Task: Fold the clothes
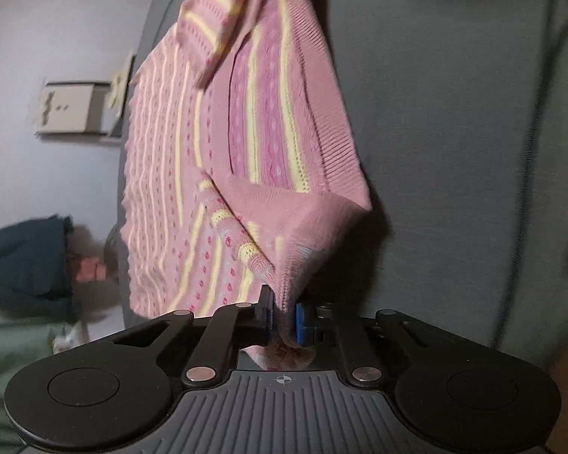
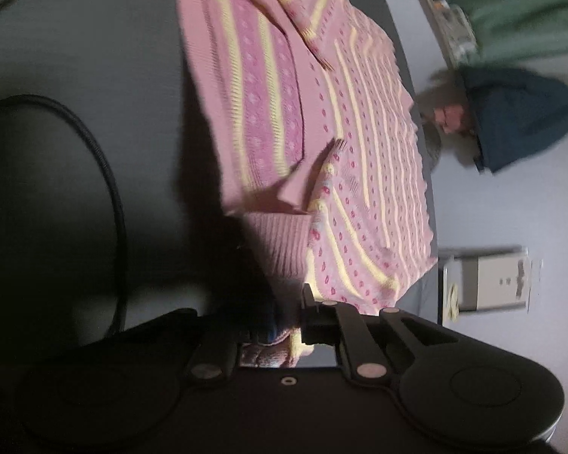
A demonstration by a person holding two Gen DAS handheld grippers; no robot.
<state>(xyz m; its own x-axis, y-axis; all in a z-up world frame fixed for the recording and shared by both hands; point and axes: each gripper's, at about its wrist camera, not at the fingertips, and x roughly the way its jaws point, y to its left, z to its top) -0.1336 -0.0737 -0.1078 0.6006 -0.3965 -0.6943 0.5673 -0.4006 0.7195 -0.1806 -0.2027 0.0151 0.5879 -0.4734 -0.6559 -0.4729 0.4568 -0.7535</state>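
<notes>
Both grippers are clamped on one pink striped knit sweater (image 1: 223, 143). The left gripper (image 1: 282, 319) pinches a plain pink folded corner between its blue pads; the right gripper (image 2: 284, 325) grips beside the ribbed cuff (image 2: 284, 242), jaws nearly together on fabric. The sweater hangs spread between the two grips against the grey counter (image 1: 454, 113); judged purpose is to keep the panel taut for laying a fold. The sweater's upper edge is cut off in both views. Motion blur softens the knit. The right wrist view's left half is in shadow; only a black cable (image 2: 106, 174) shows there.
</notes>
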